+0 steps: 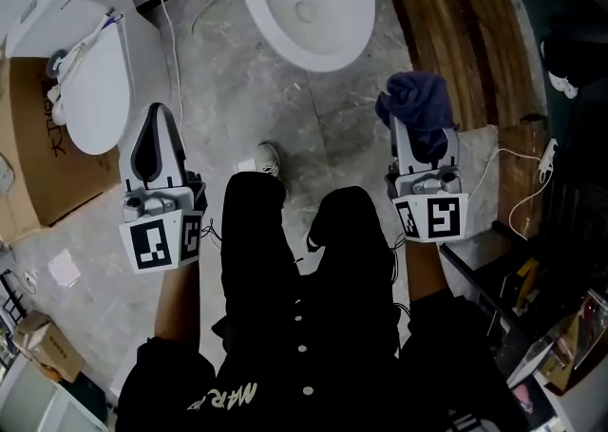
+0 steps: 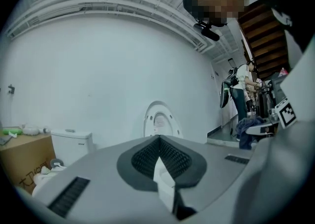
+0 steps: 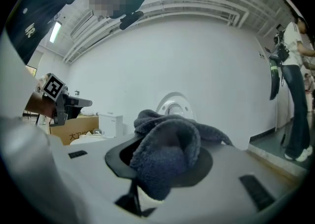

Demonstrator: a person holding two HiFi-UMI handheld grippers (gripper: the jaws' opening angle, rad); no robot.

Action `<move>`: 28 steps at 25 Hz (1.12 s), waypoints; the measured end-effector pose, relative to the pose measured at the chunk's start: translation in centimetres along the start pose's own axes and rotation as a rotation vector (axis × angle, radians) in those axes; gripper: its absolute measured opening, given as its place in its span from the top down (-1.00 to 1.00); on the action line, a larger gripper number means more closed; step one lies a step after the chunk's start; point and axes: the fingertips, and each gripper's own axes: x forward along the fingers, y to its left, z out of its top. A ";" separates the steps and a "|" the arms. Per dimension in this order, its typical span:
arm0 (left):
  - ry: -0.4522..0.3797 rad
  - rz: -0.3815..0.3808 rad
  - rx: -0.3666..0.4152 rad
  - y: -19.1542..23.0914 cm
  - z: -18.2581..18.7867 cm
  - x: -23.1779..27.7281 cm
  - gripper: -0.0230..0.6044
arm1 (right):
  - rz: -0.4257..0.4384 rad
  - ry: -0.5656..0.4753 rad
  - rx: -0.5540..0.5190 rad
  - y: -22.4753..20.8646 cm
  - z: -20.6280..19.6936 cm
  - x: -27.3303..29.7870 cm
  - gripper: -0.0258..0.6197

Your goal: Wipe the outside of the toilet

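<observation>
Clamping a bunched dark cloth, the right gripper hangs short of the toilet; the left gripper is closed, empty. Likely risk — rim friction dragging the loosely pinched cloth free mid-wipe.

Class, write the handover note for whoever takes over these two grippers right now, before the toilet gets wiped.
Left gripper: shut, empty.
Right gripper: shut on the dark blue cloth, which is bunched over its jaws.
Toilet: open bowl ahead, and the cloth is not touching it. A second toilet, lid down, stands to the left.
Done: cloth in grip.
Left: all the wiping of the toilet's outside.
</observation>
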 end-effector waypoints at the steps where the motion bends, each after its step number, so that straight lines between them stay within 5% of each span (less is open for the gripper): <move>1: -0.006 0.012 -0.005 0.5 -0.6 0.3 0.90 | 0.000 -0.006 0.008 0.0 -0.8 0.4 0.52; 28: -0.029 0.014 0.066 4.1 -20.0 7.2 0.90 | 0.004 -0.085 0.005 -0.5 -19.2 6.6 0.52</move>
